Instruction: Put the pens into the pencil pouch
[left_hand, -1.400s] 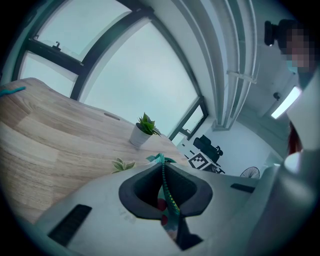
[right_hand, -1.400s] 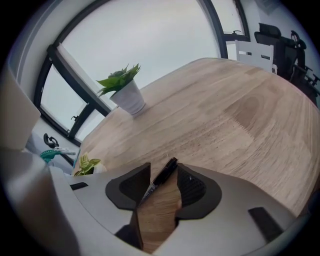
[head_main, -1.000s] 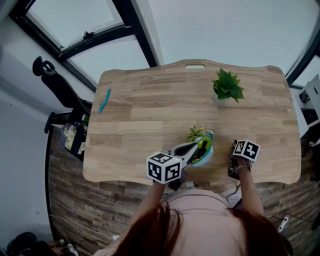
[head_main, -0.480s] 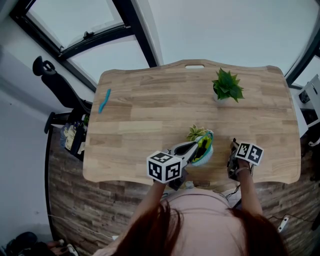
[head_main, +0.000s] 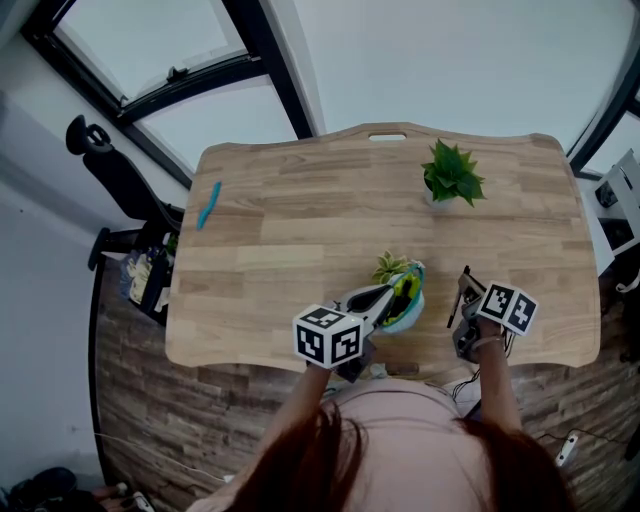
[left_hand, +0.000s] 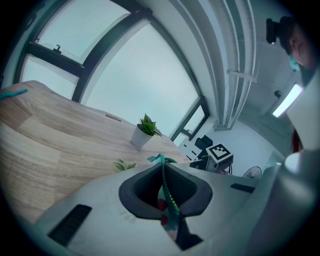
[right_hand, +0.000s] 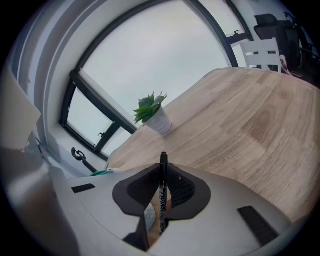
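Observation:
The teal pencil pouch is at the near middle of the wooden table. My left gripper is shut on its zipper edge, holding it up. My right gripper is lifted off the table to the right of the pouch, shut on a black pen that stands up between its jaws. The pen shows as a thin dark line in the head view. A blue pen lies alone near the table's far left edge, also in the left gripper view.
A potted green plant in a white pot stands at the back right; it also shows in both gripper views. A small pale-leaved plant sits just behind the pouch. An office chair is left of the table.
My right gripper has risen off the table with the black pen and tipped; its marker cube shifted right. The left gripper and pouch have not moved.

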